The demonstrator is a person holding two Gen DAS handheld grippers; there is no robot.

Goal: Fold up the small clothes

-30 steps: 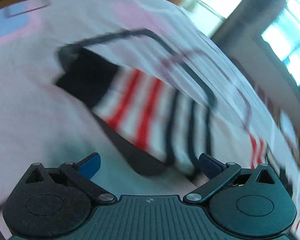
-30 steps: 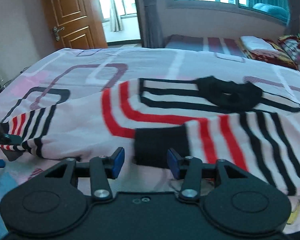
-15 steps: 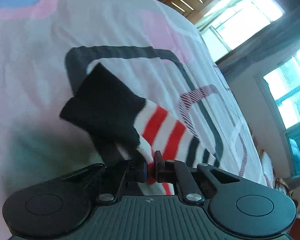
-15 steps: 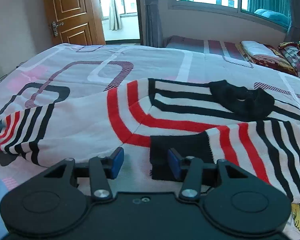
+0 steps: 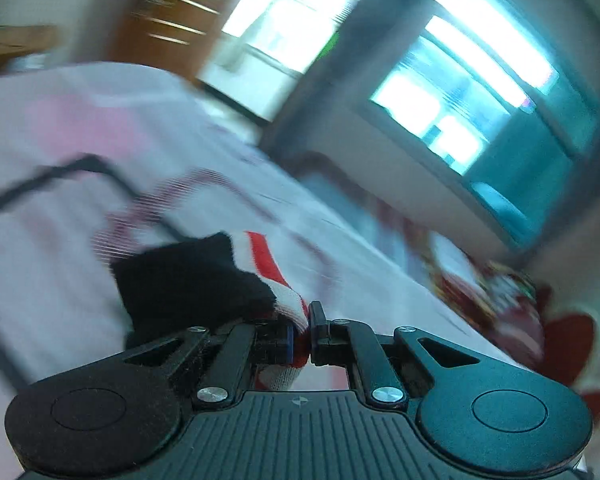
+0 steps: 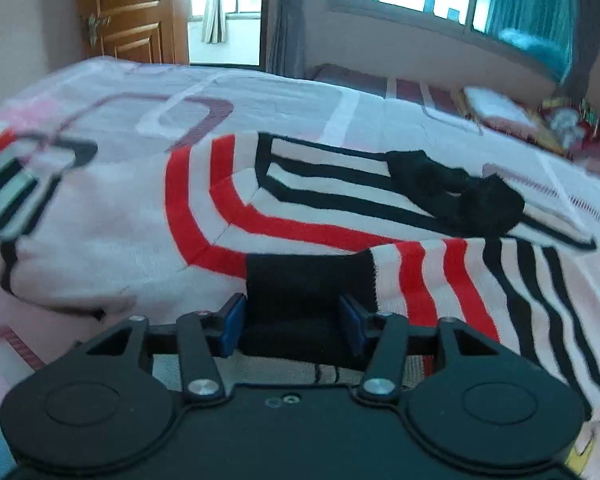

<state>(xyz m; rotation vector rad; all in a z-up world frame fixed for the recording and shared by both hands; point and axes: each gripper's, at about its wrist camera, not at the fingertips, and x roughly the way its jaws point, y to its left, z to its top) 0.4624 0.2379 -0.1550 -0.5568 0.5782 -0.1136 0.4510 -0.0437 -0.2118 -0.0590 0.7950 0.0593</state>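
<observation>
The folding has only begun. The striped sweater lies spread across the bed, its black collar on the far side of the body and its sleeves out to either side; no fold shows on the body yet.

The left gripper has its fingers pinched tight on the left sleeve just behind its black cuff, which hangs off the fingers above the bed. The view is badly smeared, so how high the sleeve is lifted is hard to judge.

The right gripper sits at the near edge of the sweater, its fingers partly apart on either side of the right sleeve's black cuff, not yet pressing on it.

What seems left: close on that cuff, bring both sleeves in over the body, then fold the body.
</observation>
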